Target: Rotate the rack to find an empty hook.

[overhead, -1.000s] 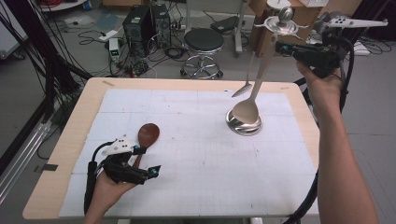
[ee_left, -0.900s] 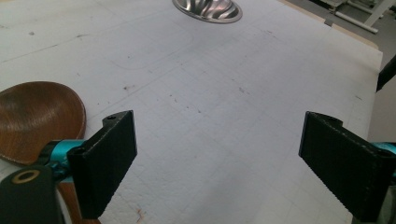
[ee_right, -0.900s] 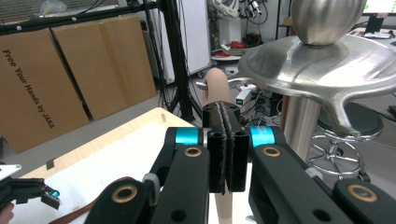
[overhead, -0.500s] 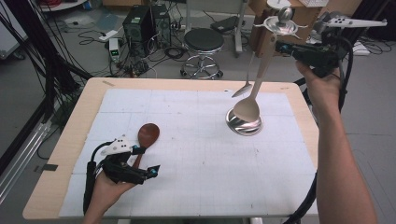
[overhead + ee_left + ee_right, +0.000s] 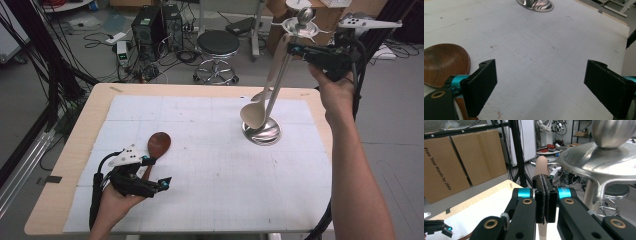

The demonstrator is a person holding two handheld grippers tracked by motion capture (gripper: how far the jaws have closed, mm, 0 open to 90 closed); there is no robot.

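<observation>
The handle of a pale spoon (image 5: pixel 256 112) is clamped between the closed jaws of the right gripper (image 5: pixel 296 49) beside a steel utensil stand (image 5: pixel 262 131), while the left gripper (image 5: pixel 159 172) is held spread apart beside a brown wooden spoon (image 5: pixel 157 146) lying on the white mat (image 5: pixel 210 165).

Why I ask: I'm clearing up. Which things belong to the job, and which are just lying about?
In the job: beige spoon, metal hanging stand, brown wooden spoon.
Lying about: stool, computer towers, floor cables, cardboard boxes.
</observation>
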